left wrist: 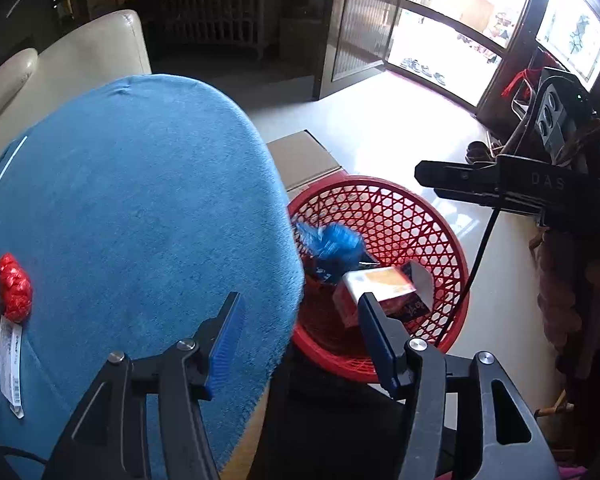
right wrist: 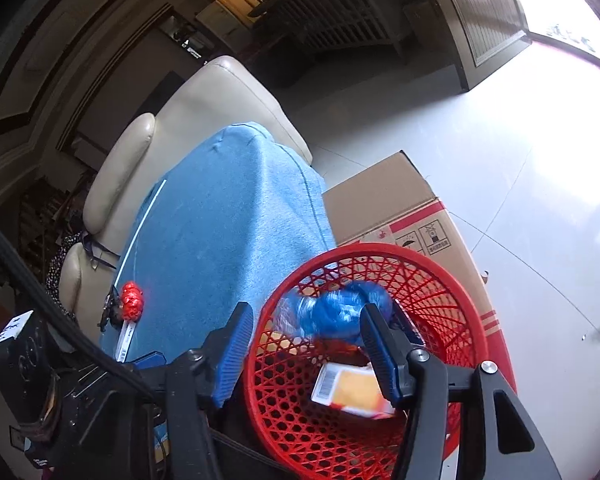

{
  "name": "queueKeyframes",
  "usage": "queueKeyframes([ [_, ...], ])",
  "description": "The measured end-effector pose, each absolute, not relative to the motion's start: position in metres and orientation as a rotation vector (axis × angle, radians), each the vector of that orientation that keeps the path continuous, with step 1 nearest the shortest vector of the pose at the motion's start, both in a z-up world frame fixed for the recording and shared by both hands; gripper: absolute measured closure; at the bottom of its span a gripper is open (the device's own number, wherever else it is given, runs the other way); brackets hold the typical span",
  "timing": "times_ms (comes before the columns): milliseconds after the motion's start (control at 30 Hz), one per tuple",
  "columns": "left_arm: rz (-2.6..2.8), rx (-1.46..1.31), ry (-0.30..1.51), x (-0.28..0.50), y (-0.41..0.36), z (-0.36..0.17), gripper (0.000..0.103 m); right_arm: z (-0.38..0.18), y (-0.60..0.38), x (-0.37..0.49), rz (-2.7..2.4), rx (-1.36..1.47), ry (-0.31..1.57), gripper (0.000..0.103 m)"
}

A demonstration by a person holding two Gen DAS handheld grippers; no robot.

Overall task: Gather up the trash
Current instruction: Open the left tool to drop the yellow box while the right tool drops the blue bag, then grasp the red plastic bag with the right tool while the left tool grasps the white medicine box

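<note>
A red mesh basket [left wrist: 420, 216] [right wrist: 452, 280] stands on the floor beside a table covered by a blue towel [left wrist: 140, 200] [right wrist: 228, 232]. A blurred blue plastic wad [left wrist: 334, 246] [right wrist: 340, 312] is in mid-air inside the basket, above an orange-and-white box [left wrist: 382, 284] [right wrist: 352, 392]. A red net wad with a white tag [left wrist: 14, 286] [right wrist: 131, 300] lies on the towel's left side. My right gripper [right wrist: 304, 344] is open and empty over the basket; it also shows in the left wrist view [left wrist: 460, 180]. My left gripper [left wrist: 298, 326] is open and empty over the table's edge.
A cardboard box [right wrist: 400, 204] [left wrist: 304, 156] stands behind the basket. A cream leather sofa [left wrist: 80, 56] [right wrist: 204, 112] lies beyond the table. A chair with clothes [left wrist: 568, 240] stands at the right. An open doorway [left wrist: 440, 40] is at the back.
</note>
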State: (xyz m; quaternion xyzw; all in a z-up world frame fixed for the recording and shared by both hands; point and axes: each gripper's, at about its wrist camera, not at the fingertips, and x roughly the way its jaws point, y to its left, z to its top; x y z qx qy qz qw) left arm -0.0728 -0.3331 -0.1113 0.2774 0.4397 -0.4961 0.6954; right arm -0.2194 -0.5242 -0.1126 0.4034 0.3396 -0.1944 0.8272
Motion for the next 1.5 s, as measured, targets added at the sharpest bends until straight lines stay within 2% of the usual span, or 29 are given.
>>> queueKeyframes([
  [300, -0.963, 0.532, 0.991, -0.034, -0.274, -0.11, 0.042, -0.108, -0.503, -0.192, -0.355, 0.82, 0.745, 0.043],
  [600, -0.797, 0.468, 0.917, 0.001, -0.217, -0.099, 0.038, -0.097, -0.469, -0.157, -0.28, 0.751, 0.777, 0.043],
  [867, -0.644, 0.417, 0.902, 0.032, -0.166, -0.101, 0.037, -0.09, -0.441, -0.131, -0.22, 0.699, 0.8, 0.043],
  [1500, -0.4, 0.339, 0.915, 0.082, -0.075, -0.115, 0.037, -0.102, -0.404, -0.087, -0.135, 0.643, 0.887, 0.043],
])
